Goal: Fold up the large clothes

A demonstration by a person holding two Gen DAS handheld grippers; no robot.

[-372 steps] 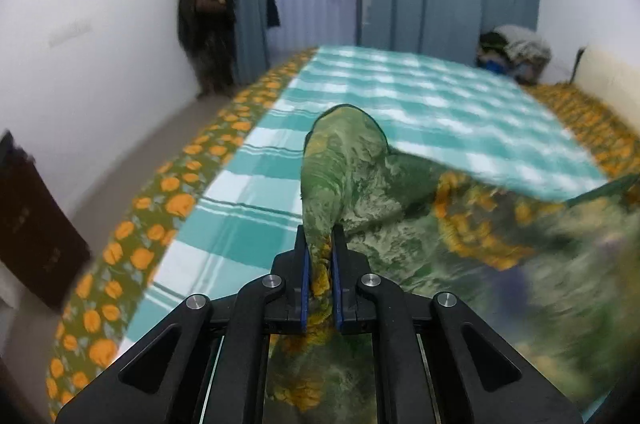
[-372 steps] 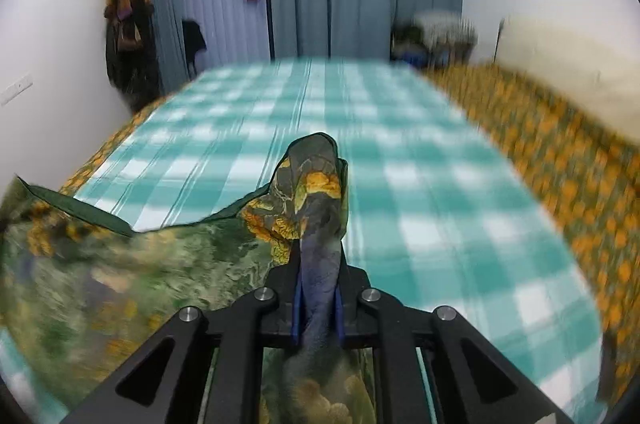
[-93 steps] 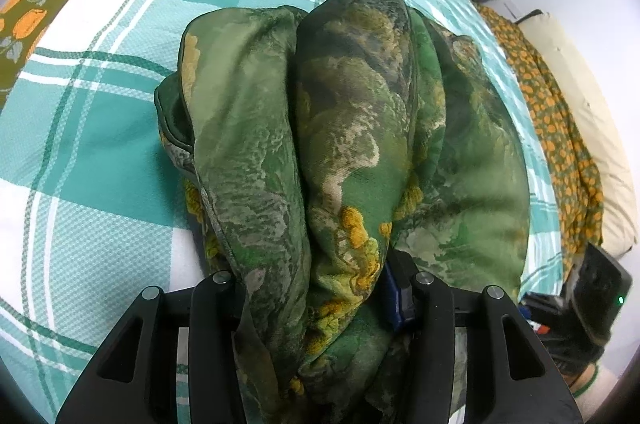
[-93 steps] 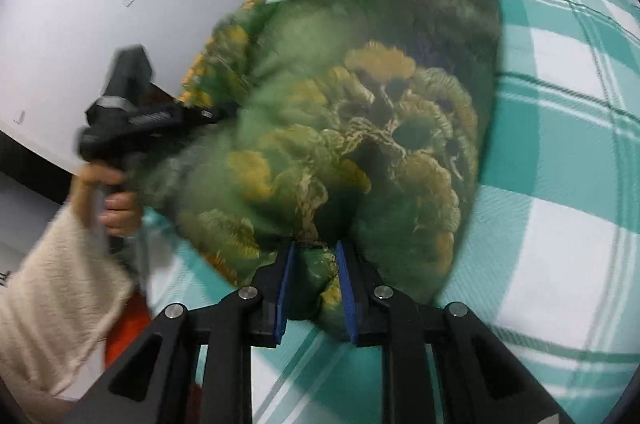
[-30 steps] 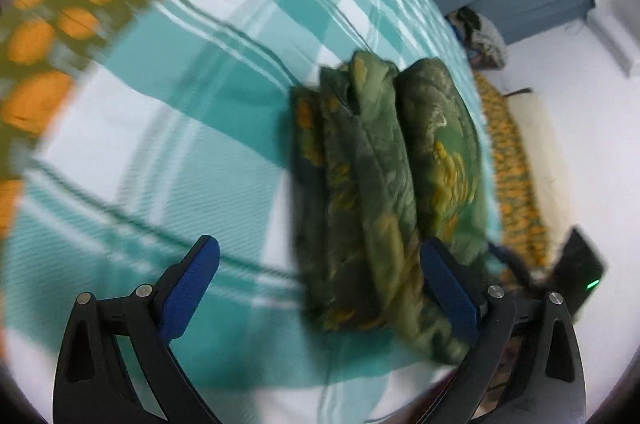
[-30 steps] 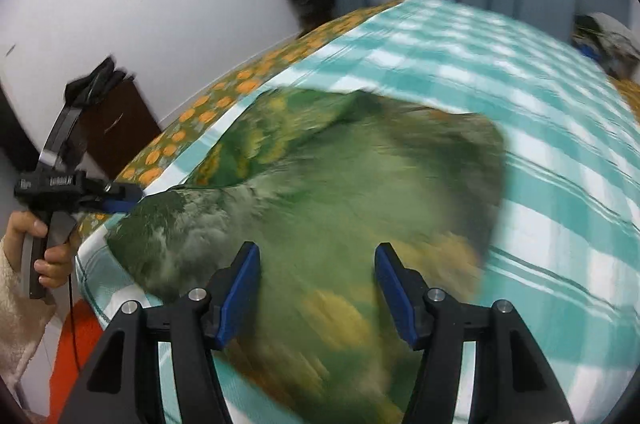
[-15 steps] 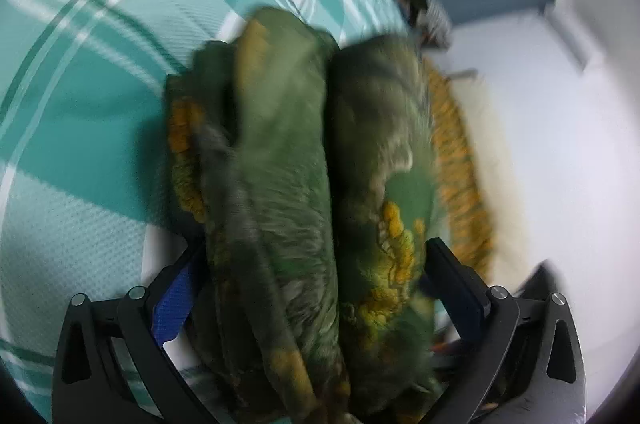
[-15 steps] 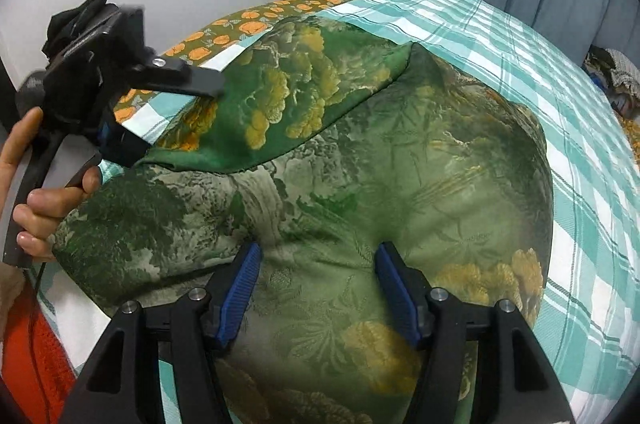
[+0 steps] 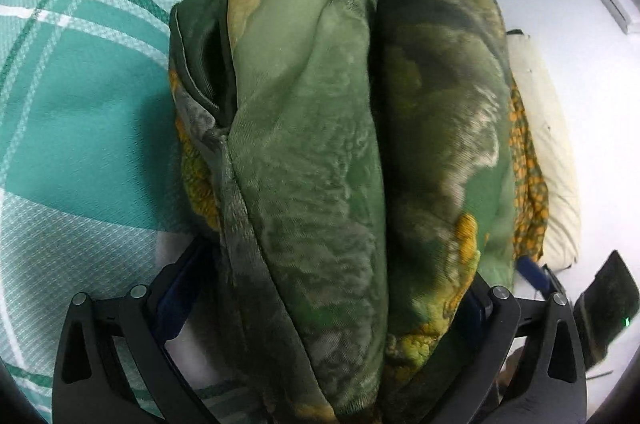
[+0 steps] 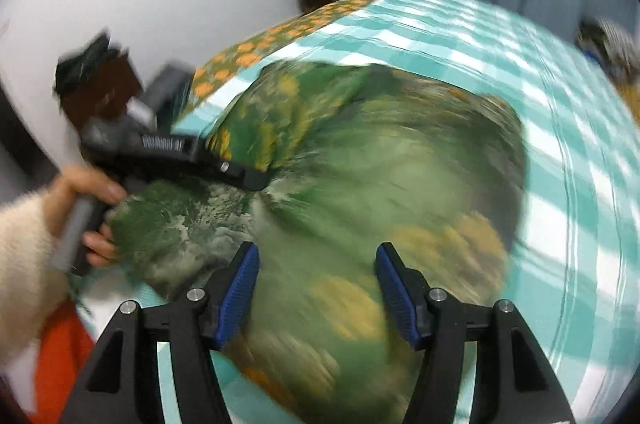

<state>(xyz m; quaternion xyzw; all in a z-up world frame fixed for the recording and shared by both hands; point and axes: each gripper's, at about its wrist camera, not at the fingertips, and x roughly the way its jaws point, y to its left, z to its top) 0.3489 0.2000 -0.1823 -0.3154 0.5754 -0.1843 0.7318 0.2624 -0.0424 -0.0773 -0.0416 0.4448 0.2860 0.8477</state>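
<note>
Down the left wrist camera first: the left gripper has its jaws spread wide, and the folded green garment bulges up between them. Its blue pads sit at the bundle's flanks, the right one mostly hidden behind cloth, so whether they press or merely flank it I cannot tell. The garment lies as a thick, rolled-up bundle with two fat lobes side by side, a deep crease down the middle, layered hems showing at its left edge, gold-yellow patches on shiny green print. It rests on the teal checked bedspread, near the bed's edge.

Over on the right wrist camera, much is smeared by blur. The right gripper holds its jaws about half open, blue pads clear on both sides, with the near end of the garment in the gap between them and nothing pinched. Here the bundle looks like a rounded mound on the checked bedspread. At its left side the other gripper reaches into the folds, carried by a hand in a cream fuzzy sleeve.
</note>
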